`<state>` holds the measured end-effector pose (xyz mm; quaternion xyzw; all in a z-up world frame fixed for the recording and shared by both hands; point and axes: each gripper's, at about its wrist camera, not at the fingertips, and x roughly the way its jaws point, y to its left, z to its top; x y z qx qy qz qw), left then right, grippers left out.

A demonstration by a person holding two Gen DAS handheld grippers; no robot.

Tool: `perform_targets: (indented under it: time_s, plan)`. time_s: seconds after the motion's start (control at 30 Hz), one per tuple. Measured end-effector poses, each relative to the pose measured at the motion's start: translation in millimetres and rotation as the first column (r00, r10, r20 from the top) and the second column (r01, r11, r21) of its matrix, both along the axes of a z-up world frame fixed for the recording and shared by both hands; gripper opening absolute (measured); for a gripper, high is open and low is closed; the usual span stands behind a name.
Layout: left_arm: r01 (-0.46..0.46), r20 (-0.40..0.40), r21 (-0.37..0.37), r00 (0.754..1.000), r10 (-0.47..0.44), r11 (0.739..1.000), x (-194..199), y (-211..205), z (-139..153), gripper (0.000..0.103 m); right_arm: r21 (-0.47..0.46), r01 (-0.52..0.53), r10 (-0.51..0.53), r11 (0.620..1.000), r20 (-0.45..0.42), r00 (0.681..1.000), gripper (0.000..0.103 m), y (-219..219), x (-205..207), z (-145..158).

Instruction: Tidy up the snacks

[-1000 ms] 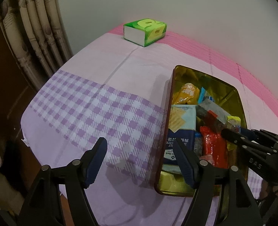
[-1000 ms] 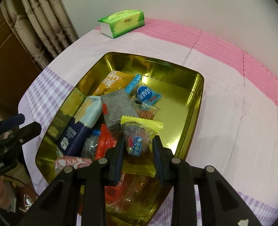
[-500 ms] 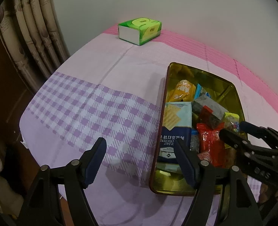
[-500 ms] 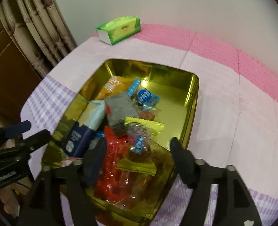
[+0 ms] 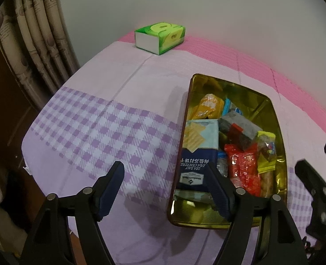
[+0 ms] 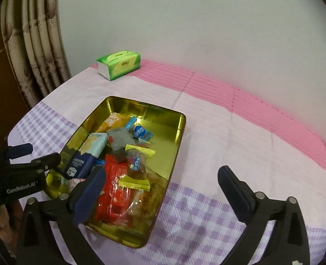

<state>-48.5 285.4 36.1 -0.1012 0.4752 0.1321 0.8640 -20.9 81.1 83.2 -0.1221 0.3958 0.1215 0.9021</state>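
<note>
Nearest the left wrist camera, the left hand-held gripper point(image 5: 164, 186) hangs with its fingers spread wide and nothing between them; its right finger overlaps the near-left corner of the gold tin point(image 5: 281, 137), its left finger is over the purple checked part of the cloth-covered worktop point(image 5: 101, 132). The right hand-held gripper point(image 6: 160, 182) is likewise spread wide and empty, its left finger above the near end of the tin, its right finger over bare cloth to the tin's right.

The snacks all lie inside the tin, crowded toward its near and left side. Closest to the grippers is the red packet point(image 6: 116, 190), with a clear wrapper of brown pieces beside it (contents hard to make out). On top of it rests the yellow-edged clear candy pack point(image 6: 136, 165), lying between the right gripper's fingers but well below them. To the left leans the blue-and-pale cracker box point(image 5: 198, 152), just ahead of the left gripper's right finger. Farther in sit the grey packet point(image 6: 119, 140), a small blue sachet point(image 6: 140, 131) and an orange packet point(image 5: 207, 107). The tin's far right floor is bare gold.

At the far edge of the worktop, near the wall and curtain point(image 6: 30, 50), stands a green tissue box point(image 5: 159, 37), well apart from the tin.
</note>
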Motion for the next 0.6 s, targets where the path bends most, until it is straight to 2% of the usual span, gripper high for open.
perform_targets:
  time_s: [0.2, 0.6]
  plan:
    - [-0.001, -0.003, 0.012, 1.0, 0.001, 1.0, 0.4, -4.7, -0.1, 0.075, 0.0, 0.001, -0.001, 1.0, -0.037, 0.999, 0.101, -6.9, -12.8, 1.7]
    - [0.035, -0.003, 0.047, 0.999, -0.035, 0.998, -1.8, -22.1, 3.8, 0.075, 0.038, 0.033, -0.028, 0.999, -0.143, 0.989, 0.102, -17.3, -19.1, -15.4]
